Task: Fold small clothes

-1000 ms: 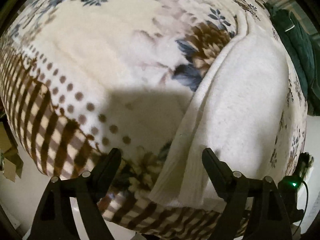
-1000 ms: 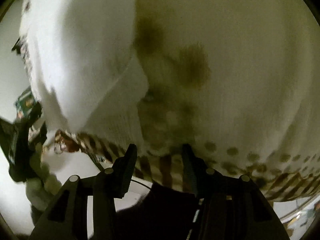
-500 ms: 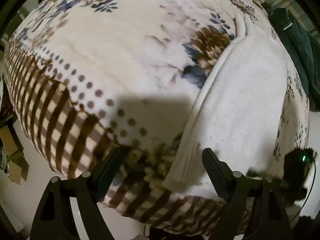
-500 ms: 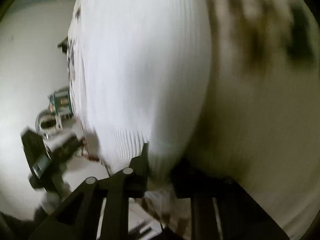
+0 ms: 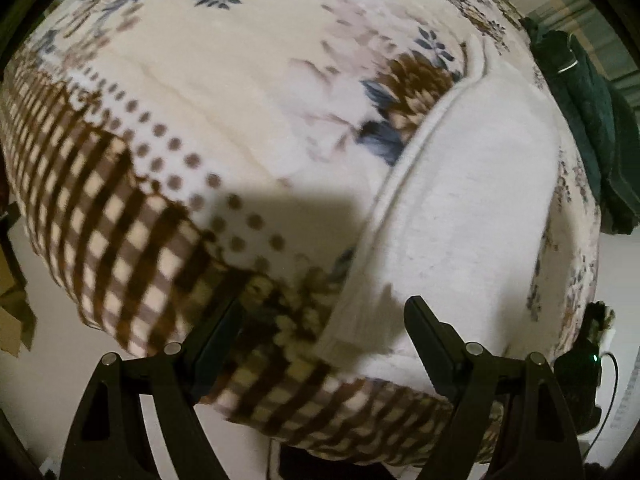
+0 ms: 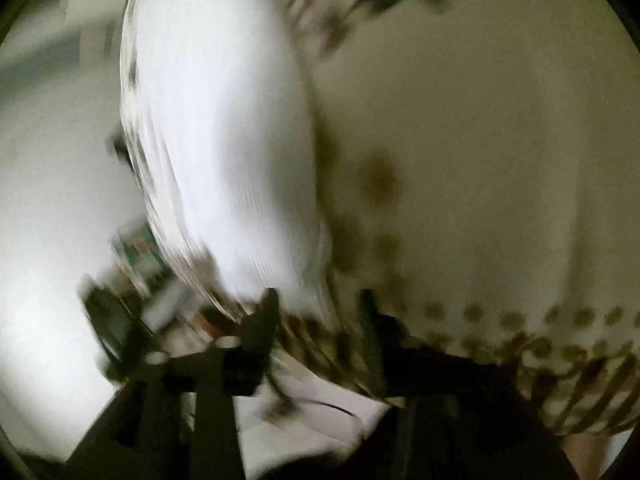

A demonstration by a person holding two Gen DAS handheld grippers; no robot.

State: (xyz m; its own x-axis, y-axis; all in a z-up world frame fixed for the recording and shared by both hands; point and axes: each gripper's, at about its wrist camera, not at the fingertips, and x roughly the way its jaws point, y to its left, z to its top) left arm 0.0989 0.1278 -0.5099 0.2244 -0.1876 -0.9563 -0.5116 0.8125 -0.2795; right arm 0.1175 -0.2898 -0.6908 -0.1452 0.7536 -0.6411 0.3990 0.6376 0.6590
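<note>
A white knit garment (image 5: 464, 216) lies flat on a cream floral blanket (image 5: 224, 92), folded lengthwise, its ribbed hem near the front edge. My left gripper (image 5: 324, 328) is open and empty, hovering over the blanket's checked border just left of the hem. In the blurred right wrist view the white garment (image 6: 224, 140) fills the left centre. My right gripper (image 6: 320, 308) is open, its fingers on either side of the hem's corner, not clamped on it.
A dark green cloth pile (image 5: 588, 120) lies at the blanket's far right. The checked border (image 5: 100, 232) marks the bed's front edge, with pale floor below. Blurred clutter (image 6: 132, 280) sits on the floor at the left of the right wrist view.
My right gripper swung over to the garment's hem, closed in on it half a second ago, and now stands open around it. The left gripper drifted back slightly, still open.
</note>
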